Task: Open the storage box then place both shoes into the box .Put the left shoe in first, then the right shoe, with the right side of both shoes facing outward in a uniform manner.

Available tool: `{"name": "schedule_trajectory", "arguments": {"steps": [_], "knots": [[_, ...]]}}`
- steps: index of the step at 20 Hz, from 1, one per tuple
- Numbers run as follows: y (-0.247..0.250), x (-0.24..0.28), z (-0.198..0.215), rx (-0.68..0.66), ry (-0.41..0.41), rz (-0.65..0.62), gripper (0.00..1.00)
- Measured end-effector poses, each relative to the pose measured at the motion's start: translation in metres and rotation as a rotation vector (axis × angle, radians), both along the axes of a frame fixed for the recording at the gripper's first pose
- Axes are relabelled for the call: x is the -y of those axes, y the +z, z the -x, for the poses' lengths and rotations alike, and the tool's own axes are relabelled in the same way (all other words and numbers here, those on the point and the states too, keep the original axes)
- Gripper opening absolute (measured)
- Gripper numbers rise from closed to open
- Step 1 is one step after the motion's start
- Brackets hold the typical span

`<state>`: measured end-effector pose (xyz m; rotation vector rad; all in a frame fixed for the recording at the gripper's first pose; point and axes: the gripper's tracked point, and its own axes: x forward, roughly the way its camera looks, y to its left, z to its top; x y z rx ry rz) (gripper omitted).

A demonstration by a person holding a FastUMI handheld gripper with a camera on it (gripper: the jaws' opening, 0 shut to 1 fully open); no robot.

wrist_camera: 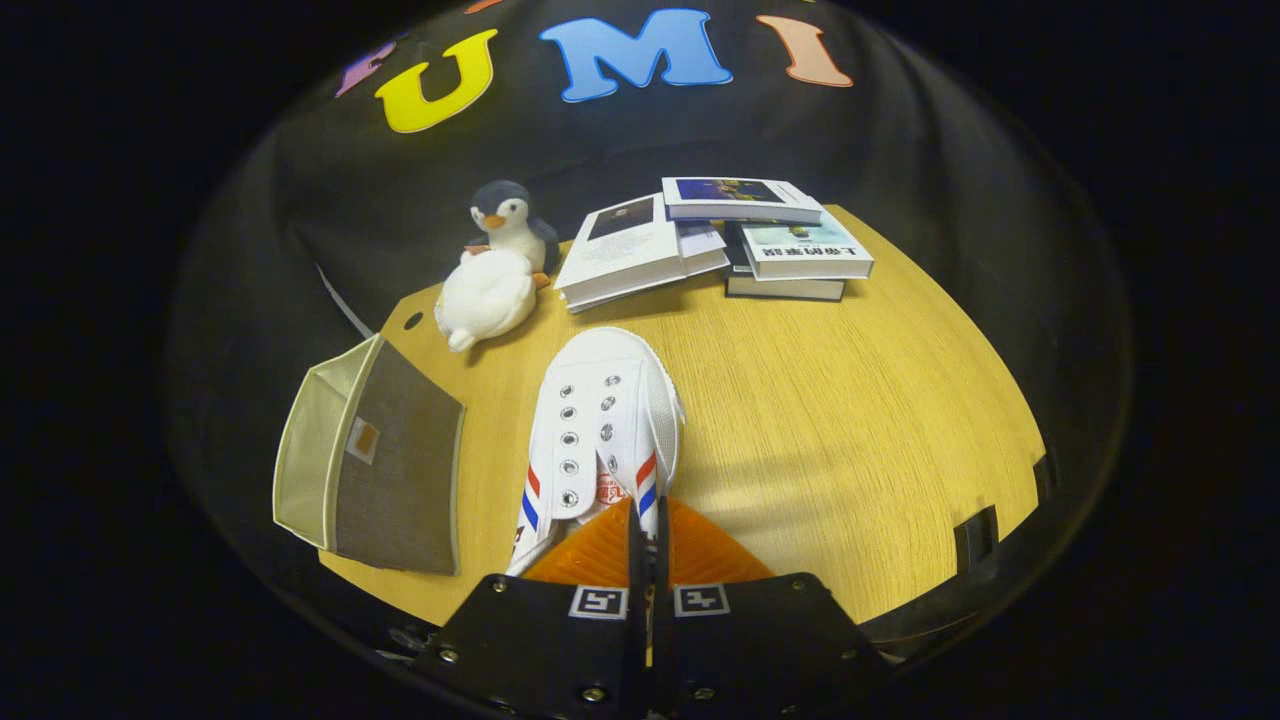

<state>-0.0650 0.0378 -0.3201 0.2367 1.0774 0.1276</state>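
Shoe (600, 430) hangs pinched at its heel collar between the closed hand-held gripper (647, 530) fingers.

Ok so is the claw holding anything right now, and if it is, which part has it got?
Yes. The claw is shut on the white shoe, gripping the rear of its collar, near the heel; the toe points away toward the books.

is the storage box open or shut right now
Open. The storage box shows its pale inner walls, and nothing is visible inside. The gripper is shut on the white shoe beside it.
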Motion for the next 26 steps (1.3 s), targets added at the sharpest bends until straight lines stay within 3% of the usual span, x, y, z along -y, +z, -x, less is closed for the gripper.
{"name": "schedule_trajectory", "arguments": {"steps": [17,26], "knots": [[0.075,-0.145,-0.014,0.049,0.109,-0.118,0.03],[0.079,-0.23,-0.021,0.035,0.154,-0.172,0.03]]}}
